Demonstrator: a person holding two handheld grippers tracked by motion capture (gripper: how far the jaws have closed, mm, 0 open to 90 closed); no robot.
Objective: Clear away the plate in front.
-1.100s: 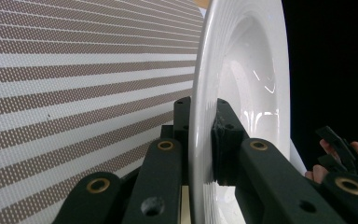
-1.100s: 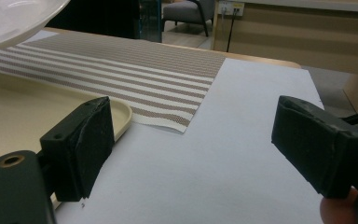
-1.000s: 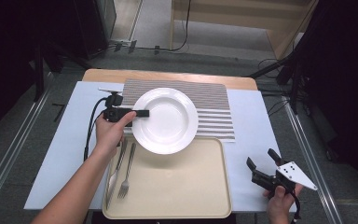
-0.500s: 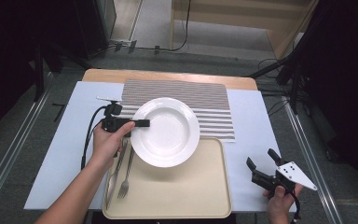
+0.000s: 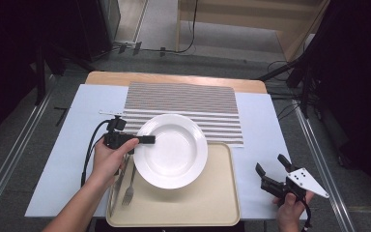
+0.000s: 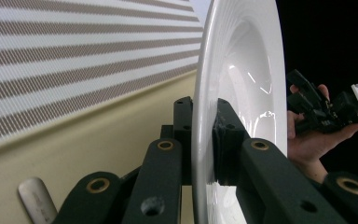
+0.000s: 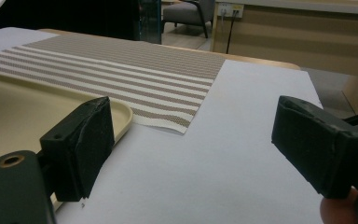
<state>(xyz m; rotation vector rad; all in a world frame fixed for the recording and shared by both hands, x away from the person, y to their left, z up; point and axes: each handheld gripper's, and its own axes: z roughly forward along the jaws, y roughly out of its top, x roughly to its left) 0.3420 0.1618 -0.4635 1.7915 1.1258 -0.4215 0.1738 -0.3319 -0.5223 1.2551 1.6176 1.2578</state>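
Your left hand-held gripper (image 5: 142, 140) is pinching the left rim of the white plate (image 5: 171, 151); in the left gripper view its two black jaws clamp the rim from both sides, one on the underside and one on the upper face. The plate sits partly over the far left of the beige tray (image 5: 207, 203) and partly over the near edge of the striped placemat (image 5: 183, 99). A fork (image 5: 129, 186) lies on the tray just beside your left hand (image 5: 107, 162), near the plate's near-left edge. Your right hand-held gripper (image 5: 273, 174) hangs over the right side of the tabletop (image 5: 263, 121), well apart from the plate, with its jaws spread wide and nothing between them
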